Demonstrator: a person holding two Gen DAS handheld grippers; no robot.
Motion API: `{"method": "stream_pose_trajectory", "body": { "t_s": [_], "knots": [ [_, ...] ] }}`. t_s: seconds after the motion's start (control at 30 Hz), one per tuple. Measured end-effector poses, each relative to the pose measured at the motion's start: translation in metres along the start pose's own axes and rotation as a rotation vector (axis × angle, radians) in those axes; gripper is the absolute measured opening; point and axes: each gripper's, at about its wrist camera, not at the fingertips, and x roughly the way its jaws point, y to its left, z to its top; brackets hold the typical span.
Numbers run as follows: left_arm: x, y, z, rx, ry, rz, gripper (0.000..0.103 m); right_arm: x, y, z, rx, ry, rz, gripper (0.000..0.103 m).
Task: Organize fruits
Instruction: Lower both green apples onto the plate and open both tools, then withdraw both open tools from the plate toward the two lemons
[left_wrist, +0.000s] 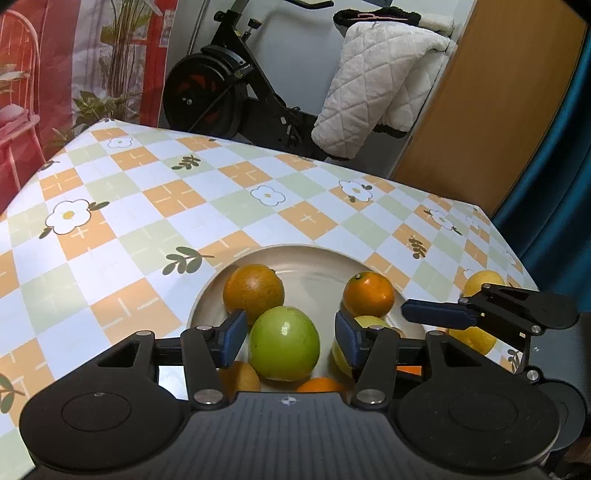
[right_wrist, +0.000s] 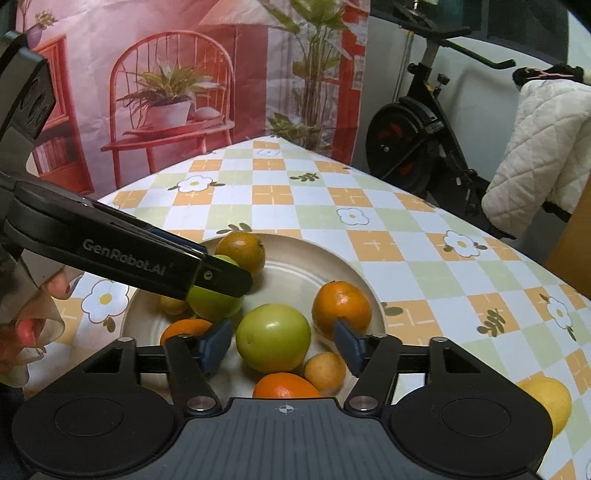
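A cream plate (left_wrist: 317, 254) (right_wrist: 295, 266) on the checkered table holds several fruits: oranges, green apples and small yellow ones. My left gripper (left_wrist: 290, 338) is open above the plate with a green apple (left_wrist: 283, 343) between its fingers, not clamped; that apple (right_wrist: 210, 301) also shows in the right wrist view. My right gripper (right_wrist: 282, 345) is open over the plate's near side with another green apple (right_wrist: 273, 338) between its fingers. An orange (left_wrist: 253, 288) (right_wrist: 242, 249) lies at the plate's far side, another orange (left_wrist: 368, 293) (right_wrist: 341, 304) at its right. A lemon (right_wrist: 550, 400) (left_wrist: 480, 282) lies on the table outside the plate.
The tablecloth (left_wrist: 166, 206) extends to the left and behind the plate. An exercise bike (left_wrist: 229, 85) and a white quilted coat (left_wrist: 373, 85) stand beyond the table's far edge. A wooden door (left_wrist: 491, 110) is at the right.
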Motion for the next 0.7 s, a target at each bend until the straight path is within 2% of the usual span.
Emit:
{"method": "stream_pose_trajectory", "body": {
  "t_s": [0.13,0.3,0.7],
  "knots": [
    [-0.012,-0.008,-0.001,0.019,-0.034,0.016,0.065,-0.017,-0.008,-0.007,0.045,-0.03,-0.016,0.075],
    [-0.026,-0.02,-0.003,0.023,-0.076,0.029,0.065,-0.044,-0.023,-0.021,0.121,-0.072,-0.045,0.083],
    [-0.047,-0.064,-0.023,0.053,-0.137,0.041,0.065,-0.096,-0.071,-0.062,0.26,-0.13,-0.155,0.084]
  ]
}}
